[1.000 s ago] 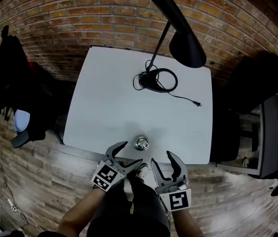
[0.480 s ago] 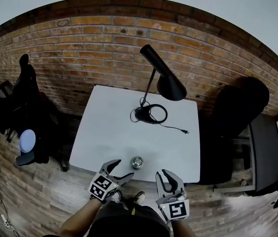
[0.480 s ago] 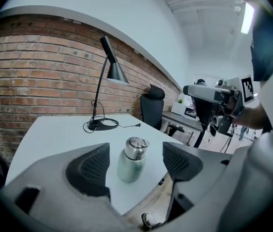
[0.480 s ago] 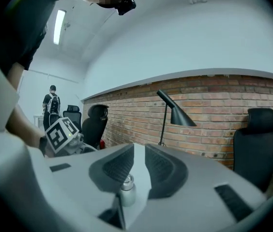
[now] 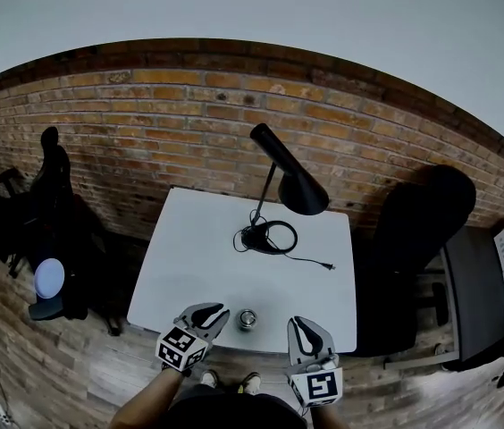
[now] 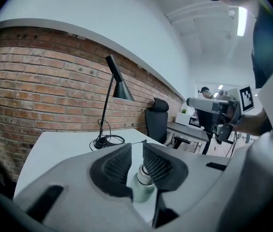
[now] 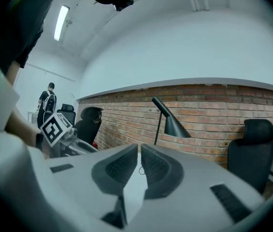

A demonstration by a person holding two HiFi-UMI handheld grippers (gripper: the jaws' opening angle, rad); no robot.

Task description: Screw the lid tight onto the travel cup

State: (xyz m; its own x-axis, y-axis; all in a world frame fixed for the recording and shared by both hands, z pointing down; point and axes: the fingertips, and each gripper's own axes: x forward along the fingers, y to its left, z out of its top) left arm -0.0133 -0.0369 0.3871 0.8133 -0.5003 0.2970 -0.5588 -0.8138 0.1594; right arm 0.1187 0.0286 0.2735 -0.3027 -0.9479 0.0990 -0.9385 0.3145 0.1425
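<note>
The travel cup (image 5: 247, 319), pale with a silvery lid on top, stands upright near the front edge of the white table (image 5: 216, 248). My left gripper (image 5: 219, 309) is just left of it. Its jaws are closing to a narrow gap with nothing between the pads. In the left gripper view the travel cup (image 6: 144, 182) shows through that gap, just beyond the left gripper (image 6: 137, 146). My right gripper (image 5: 304, 322) hovers to the cup's right, jaws closing and almost touching, holding nothing. The right gripper (image 7: 139, 149) points towards the brick wall in its own view.
A black desk lamp (image 5: 286, 181) stands at the table's back, its cable coiled round the base (image 5: 268, 237) and its plug (image 5: 328, 265) lying loose. A black office chair (image 5: 417, 231) stands right of the table, another chair (image 5: 51, 177) to the left, and a brick wall behind.
Both grippers' jaws have gone from wide apart to nearly together. The head view has tilted up, showing more wall, and the cup stays between the two grippers.
</note>
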